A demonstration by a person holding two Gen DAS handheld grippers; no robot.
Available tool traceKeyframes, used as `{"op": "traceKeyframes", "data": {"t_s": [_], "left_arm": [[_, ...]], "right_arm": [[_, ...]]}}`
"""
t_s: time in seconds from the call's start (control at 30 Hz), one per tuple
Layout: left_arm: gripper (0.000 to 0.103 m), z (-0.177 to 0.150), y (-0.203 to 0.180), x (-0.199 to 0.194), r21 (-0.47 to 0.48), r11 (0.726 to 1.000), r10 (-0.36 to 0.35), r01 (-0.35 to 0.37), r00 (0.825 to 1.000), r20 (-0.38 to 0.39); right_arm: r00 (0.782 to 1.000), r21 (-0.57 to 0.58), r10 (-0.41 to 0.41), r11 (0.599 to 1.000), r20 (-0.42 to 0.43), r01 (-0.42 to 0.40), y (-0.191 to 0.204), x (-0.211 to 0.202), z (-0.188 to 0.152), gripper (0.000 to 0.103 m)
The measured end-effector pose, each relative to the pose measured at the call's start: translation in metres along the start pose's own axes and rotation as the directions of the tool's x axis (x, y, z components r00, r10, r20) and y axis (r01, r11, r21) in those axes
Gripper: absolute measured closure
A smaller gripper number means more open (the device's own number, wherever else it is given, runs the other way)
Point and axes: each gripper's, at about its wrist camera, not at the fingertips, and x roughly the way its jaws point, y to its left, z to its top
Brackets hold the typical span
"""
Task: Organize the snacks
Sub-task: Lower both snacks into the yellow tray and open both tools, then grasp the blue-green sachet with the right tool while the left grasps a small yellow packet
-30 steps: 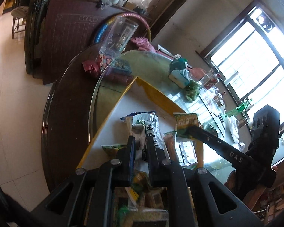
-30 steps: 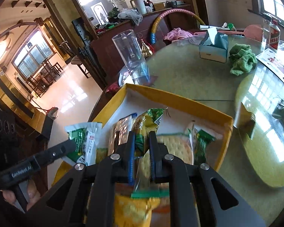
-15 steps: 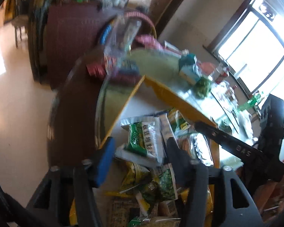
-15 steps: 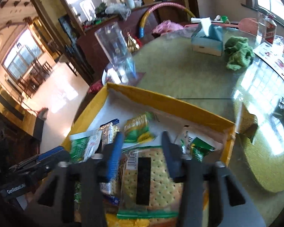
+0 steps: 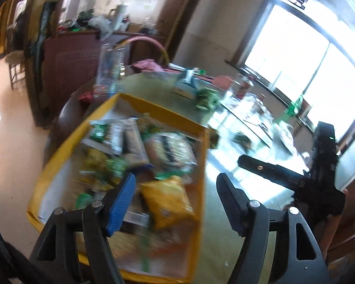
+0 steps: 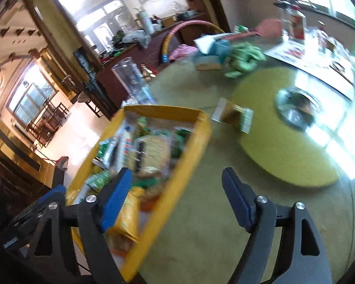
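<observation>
The left gripper [image 5: 175,189] and right gripper [image 6: 176,188] are opening wide, holding nothing, above one yellow cardboard box [image 5: 202,165] of blurry snack packets [image 5: 168,149]; no words readable.

1. The left wrist view is looking down, close, over the shallow yellow cardboard box [image 5: 202,146].
2. The right wrist view is facing the same box [image 6: 202,127] from its right, sharing the round green glass-topped table [image 6: 201,224].

Daylight floods in through the window [image 5: 303,75], blown out to white, and glares off the glass-topped table [image 5: 246,127]. Both views are smeared by motion blur, worst over the snack packets [image 5: 153,156]. Fisheye curvature bends the edges, with dark corners.
</observation>
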Motion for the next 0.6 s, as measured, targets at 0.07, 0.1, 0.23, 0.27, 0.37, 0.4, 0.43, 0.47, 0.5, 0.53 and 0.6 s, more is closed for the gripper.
{"op": "traceKeyframes", "data": {"t_s": [0.07, 0.1, 0.23, 0.27, 0.37, 0.4, 0.43, 0.47, 0.5, 0.53, 0.6], "left_arm": [[0.029, -0.005, -0.018, 0.001, 0.030, 0.999, -0.011, 0.011, 1.000, -0.009], [0.029, -0.007, -0.026, 0.003, 0.045, 0.999, -0.014, 0.015, 1.000, -0.015], [0.029, -0.014, -0.049, 0.012, 0.066, 0.998, -0.016, 0.020, 0.999, -0.047], [0.029, -0.015, -0.053, 0.014, 0.068, 0.997, -0.019, 0.023, 0.998, -0.057], [0.029, -0.021, -0.063, 0.018, 0.086, 0.996, -0.021, 0.027, 0.998, -0.066], [0.029, -0.023, -0.066, 0.020, 0.090, 0.995, -0.024, 0.030, 0.997, -0.072], [0.029, -0.025, -0.070, 0.020, 0.093, 0.995, -0.028, 0.035, 0.997, -0.074], [0.029, -0.027, -0.073, 0.021, 0.097, 0.994, -0.033, 0.040, 0.997, -0.076], [0.029, -0.028, -0.075, 0.022, 0.102, 0.994, -0.034, 0.042, 0.996, -0.079], [0.029, -0.029, -0.078, 0.024, 0.108, 0.993, -0.033, 0.042, 0.996, -0.084], [0.029, -0.031, -0.080, 0.027, 0.114, 0.992, -0.035, 0.046, 0.995, -0.094]], "right_arm": [[1.000, 0.025, -0.015, 1.000, 0.003, 0.015, -0.018, -0.008, -0.005, 0.024], [1.000, 0.042, -0.022, 0.999, 0.009, 0.022, -0.030, -0.015, -0.008, 0.024], [0.996, 0.061, -0.077, 0.995, 0.037, 0.075, -0.058, -0.036, -0.015, 0.024], [0.994, 0.059, -0.096, 0.994, 0.043, 0.093, -0.065, -0.041, -0.015, 0.024], [0.992, 0.070, -0.115, 0.991, 0.049, 0.111, -0.083, -0.053, -0.013, 0.024], [0.993, 0.080, -0.110, 0.991, 0.049, 0.106, -0.092, -0.057, -0.012, 0.024], [0.992, 0.090, -0.112, 0.990, 0.050, 0.107, -0.099, -0.060, -0.009, 0.024], [0.992, 0.095, -0.116, 0.989, 0.051, 0.111, -0.104, -0.063, -0.009, 0.024], [0.991, 0.106, -0.120, 0.988, 0.053, 0.114, -0.112, -0.065, -0.005, 0.024], [0.991, 0.115, -0.121, 0.987, 0.050, 0.115, -0.118, -0.065, -0.003, 0.024], [0.992, 0.143, -0.121, 0.983, 0.048, 0.113, -0.133, -0.062, 0.006, 0.024]]}}
